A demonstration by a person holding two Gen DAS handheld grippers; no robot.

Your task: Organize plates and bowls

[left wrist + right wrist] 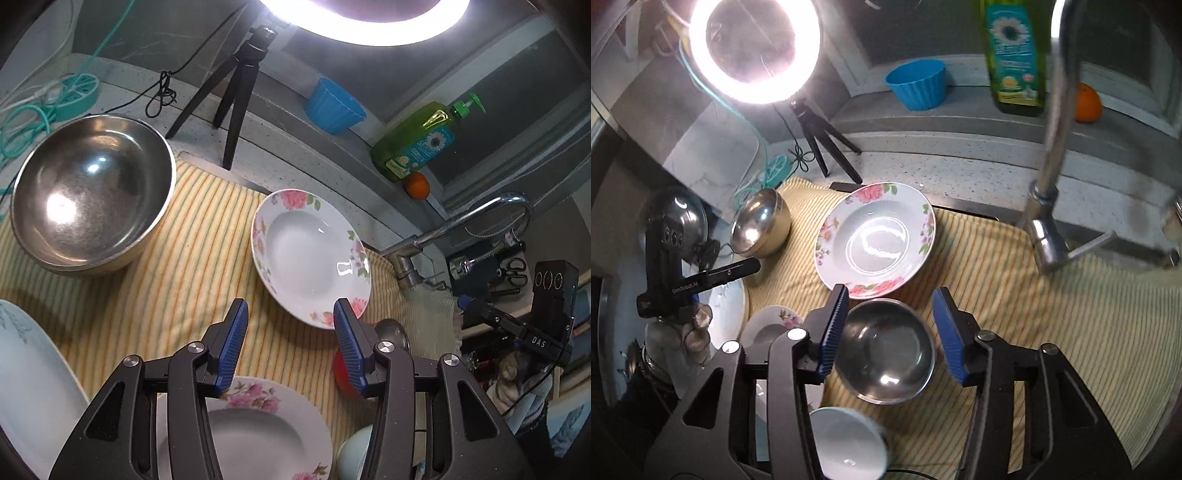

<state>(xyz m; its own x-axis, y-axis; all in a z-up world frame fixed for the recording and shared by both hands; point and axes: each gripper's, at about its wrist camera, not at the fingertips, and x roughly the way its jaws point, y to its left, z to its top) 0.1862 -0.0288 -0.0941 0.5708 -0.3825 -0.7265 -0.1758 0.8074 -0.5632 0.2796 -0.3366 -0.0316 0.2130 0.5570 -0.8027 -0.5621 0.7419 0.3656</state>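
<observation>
On a yellow striped cloth point(1052, 314) beside a kitchen tap point(1049, 206), plates and bowls lie spread out under a ring light point(753, 51). A floral-rimmed deep plate point(875, 240) rests empty near the middle of the cloth, with a large steel bowl point(92, 192), also empty, to its left at the cloth's edge. Just in front of the plate sits a small steel bowl point(890, 354), nothing in it, framed between the blue pads of the right gripper point(890, 325), whose jaws stand partly open above it without touching. The left gripper point(290, 343) hovers over the cloth, jaws likewise partly open and holding nothing; a second floral plate point(258, 424) lies below it, and a pale plate point(33, 376) lies at the left. A white bowl point(849, 443), empty, stands nearest the right wrist camera. On the ledge behind, a blue ribbed cup point(918, 85), a green soap bottle point(1015, 62) and an orange point(1089, 103).
</observation>
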